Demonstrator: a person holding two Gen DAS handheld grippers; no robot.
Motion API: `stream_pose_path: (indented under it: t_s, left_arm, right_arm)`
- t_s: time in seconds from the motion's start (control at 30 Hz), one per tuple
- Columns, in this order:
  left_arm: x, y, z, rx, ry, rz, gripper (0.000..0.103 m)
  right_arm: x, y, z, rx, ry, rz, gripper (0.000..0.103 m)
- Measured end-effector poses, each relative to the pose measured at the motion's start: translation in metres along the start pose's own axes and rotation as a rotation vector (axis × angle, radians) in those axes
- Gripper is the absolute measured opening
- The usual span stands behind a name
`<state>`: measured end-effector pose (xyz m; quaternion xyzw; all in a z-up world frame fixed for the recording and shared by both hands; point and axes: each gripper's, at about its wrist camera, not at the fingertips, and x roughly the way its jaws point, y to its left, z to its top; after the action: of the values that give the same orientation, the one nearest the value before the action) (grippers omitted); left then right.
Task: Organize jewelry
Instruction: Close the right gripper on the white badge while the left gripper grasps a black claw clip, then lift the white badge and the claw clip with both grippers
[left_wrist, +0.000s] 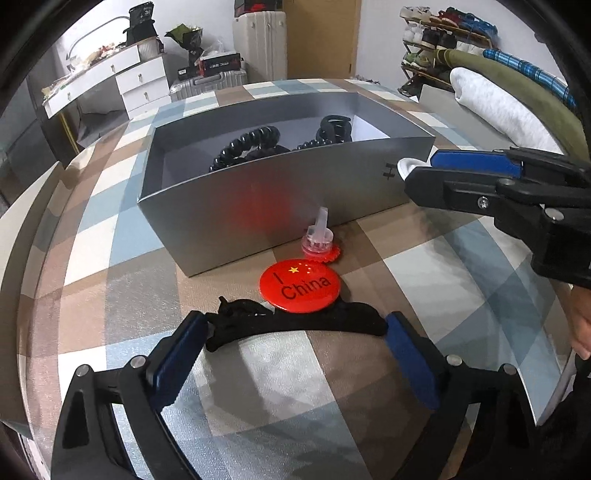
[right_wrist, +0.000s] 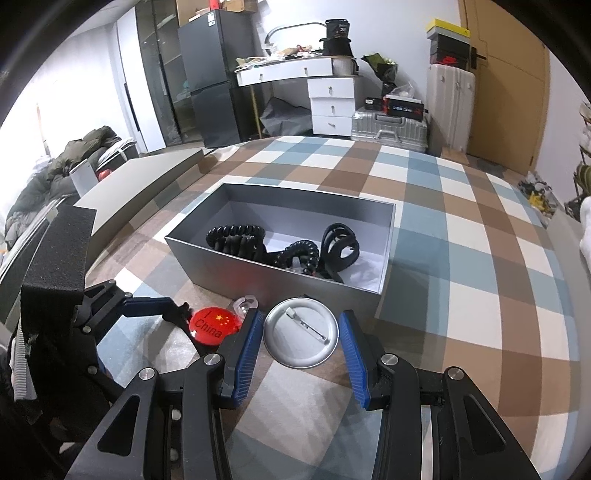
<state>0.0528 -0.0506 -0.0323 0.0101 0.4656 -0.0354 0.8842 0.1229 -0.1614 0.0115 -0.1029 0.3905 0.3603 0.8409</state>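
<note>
Bracketing a silver pin badge (right_wrist: 301, 334), back side up, the right gripper (right_wrist: 301, 345) is sitting with jaws spread; pads are just beside the rim on both sides, contact unclear, so I'm calling it released, not grasping. The left gripper (left_wrist: 295, 347) is also spread, straddling a black hair accessory (left_wrist: 295, 321) lying on the checked bench (left_wrist: 424, 280). Using the grey box (left_wrist: 280, 206) as landmark: the red "I China" badge (left_wrist: 299, 288) and a clear clip on a red rosette (left_wrist: 319, 242) are lying just in front of its near wall, the silver badge beside them. Inside the box, black coiled hair ties (right_wrist: 240, 240) and a black claw clip (right_wrist: 340, 247) are already stowed.

Judging this as the pick step, roughly midway through. Next move: clench on the silver badge's rim, lift clear of the near wall, release over the box. The thin rim is looking slippery.
</note>
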Motion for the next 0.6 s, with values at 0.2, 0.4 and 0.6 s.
stream_pose_path:
  t_s: [0.2, 0.4, 0.6]
  left_arm:
    - [-0.010, -0.001, -0.001, 0.025, -0.043, -0.056, 0.093]
    - [-0.019, 0.001, 0.000, 0.019, -0.077, -0.109, 0.093]
    - [-0.031, 0.000, 0.004, 0.021, -0.146, -0.130, 0.093]
  right_arm:
    - [-0.001, -0.001, 0.000, 0.004, -0.001, -0.001, 0.042]
    - [-0.004, -0.003, 0.001, 0.010, -0.013, 0.001, 0.042]
    - [-0.009, -0.006, 0.003, 0.023, -0.035, 0.004, 0.042]
